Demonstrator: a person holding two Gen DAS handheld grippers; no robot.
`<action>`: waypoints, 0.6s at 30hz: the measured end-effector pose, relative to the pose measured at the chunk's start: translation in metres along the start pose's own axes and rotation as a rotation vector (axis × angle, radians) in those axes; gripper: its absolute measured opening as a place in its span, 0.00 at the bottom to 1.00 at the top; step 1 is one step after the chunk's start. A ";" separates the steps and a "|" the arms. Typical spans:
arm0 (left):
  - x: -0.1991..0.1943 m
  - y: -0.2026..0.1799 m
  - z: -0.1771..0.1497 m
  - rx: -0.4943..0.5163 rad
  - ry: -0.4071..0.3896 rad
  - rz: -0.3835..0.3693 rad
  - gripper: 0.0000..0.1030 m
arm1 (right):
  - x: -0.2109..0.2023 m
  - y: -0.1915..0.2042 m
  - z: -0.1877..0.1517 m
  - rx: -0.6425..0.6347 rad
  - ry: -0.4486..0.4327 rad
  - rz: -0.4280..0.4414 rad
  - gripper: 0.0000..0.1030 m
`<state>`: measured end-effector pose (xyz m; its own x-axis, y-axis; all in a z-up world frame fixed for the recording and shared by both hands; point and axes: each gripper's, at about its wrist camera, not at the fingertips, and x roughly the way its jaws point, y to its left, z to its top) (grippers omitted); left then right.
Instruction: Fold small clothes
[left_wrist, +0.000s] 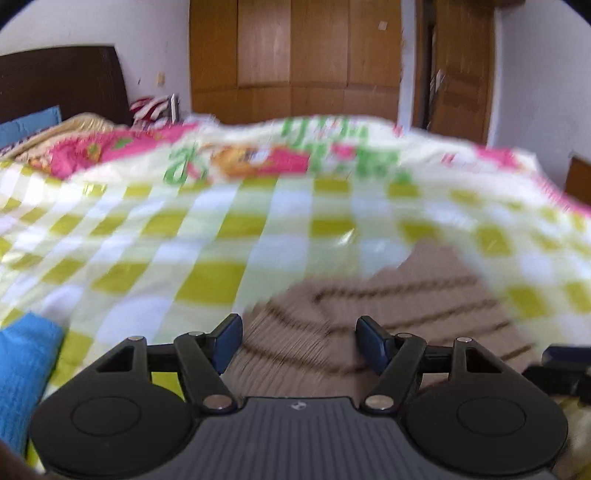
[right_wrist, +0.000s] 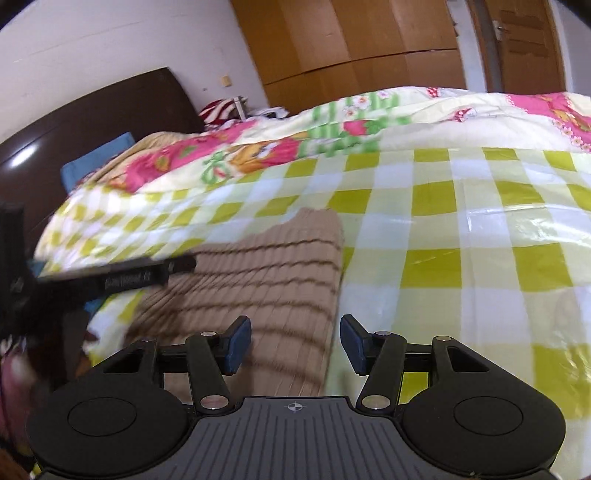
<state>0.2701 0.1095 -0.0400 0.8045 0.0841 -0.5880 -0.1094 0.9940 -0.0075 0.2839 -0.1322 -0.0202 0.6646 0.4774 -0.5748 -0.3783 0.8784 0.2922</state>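
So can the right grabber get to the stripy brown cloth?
Probably yes. The right gripper is open, right over the striped brown garment's near edge on the checked bedcover, with nothing between them.

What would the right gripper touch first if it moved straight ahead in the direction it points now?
Probably the brown striped garment: the open right gripper points over its right edge, which lies on the checked bedcover. Height above it is unclear.
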 end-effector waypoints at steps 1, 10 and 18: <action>0.006 0.006 -0.009 -0.010 0.003 -0.003 0.83 | 0.012 -0.003 0.000 0.017 0.019 0.005 0.52; 0.012 0.020 -0.018 -0.048 -0.031 -0.025 0.94 | 0.025 -0.036 -0.017 0.248 0.073 0.142 0.52; -0.021 0.038 -0.009 -0.165 -0.066 -0.136 0.87 | 0.034 -0.050 -0.008 0.317 0.086 0.280 0.55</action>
<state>0.2438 0.1452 -0.0353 0.8540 -0.0397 -0.5187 -0.0875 0.9719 -0.2184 0.3203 -0.1599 -0.0608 0.5029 0.7068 -0.4975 -0.3110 0.6850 0.6588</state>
